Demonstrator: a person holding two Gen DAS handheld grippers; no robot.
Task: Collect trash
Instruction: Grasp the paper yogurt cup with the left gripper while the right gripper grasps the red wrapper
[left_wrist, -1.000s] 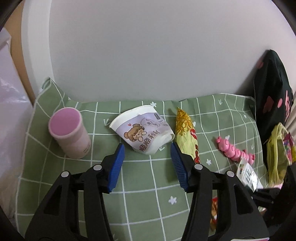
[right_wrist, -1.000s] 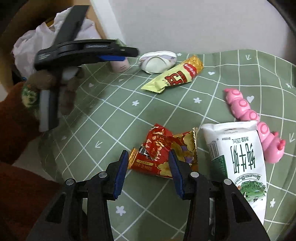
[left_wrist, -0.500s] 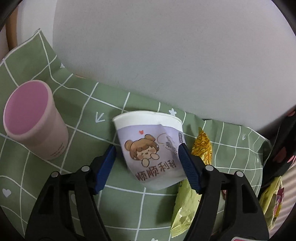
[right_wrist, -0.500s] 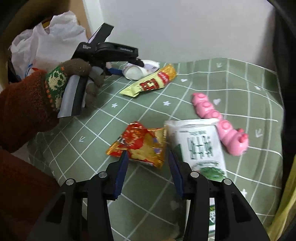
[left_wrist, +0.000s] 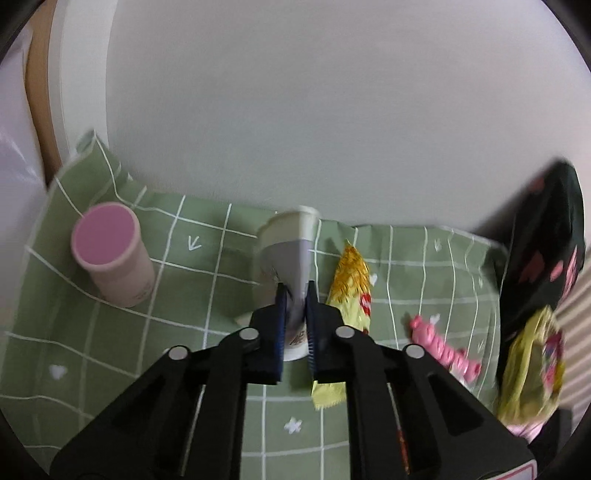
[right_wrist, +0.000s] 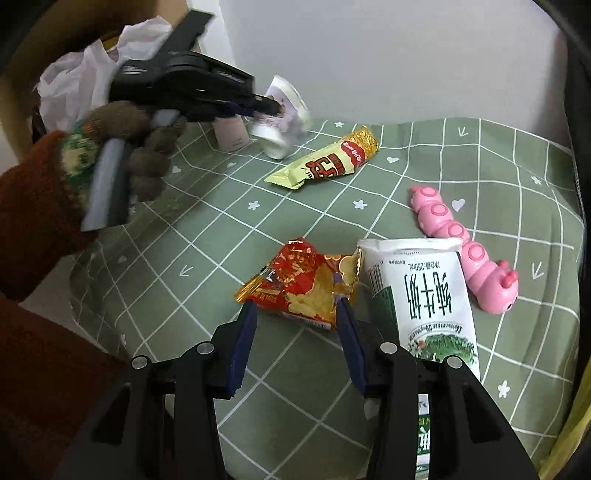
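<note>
A white paper cup (left_wrist: 286, 240) with a cartoon print is squashed flat between the blue pads of my left gripper (left_wrist: 295, 291), whose jaws are closing on it. In the right wrist view the same cup (right_wrist: 284, 118) hangs tilted off the green checked cloth (right_wrist: 221, 229) in the left gripper (right_wrist: 266, 105), held by a gloved hand. My right gripper (right_wrist: 297, 328) stands open just in front of a crumpled red snack wrapper (right_wrist: 299, 284), its pads not touching it. A yellow snack wrapper (right_wrist: 325, 162) lies beside the cup.
A pink lidded cup (left_wrist: 110, 254) stands at the left. A milk pouch (right_wrist: 424, 295) and a pink caterpillar toy (right_wrist: 461, 243) lie right of the red wrapper. A cardboard box with a white bag (right_wrist: 74, 81) stands at the far left. A black bag (left_wrist: 543, 240) sits at the right.
My left gripper moved in around the lying paper cup, then closed and crushed it flat. The cup now hangs off the cloth. The right gripper stayed open over the red wrapper.
</note>
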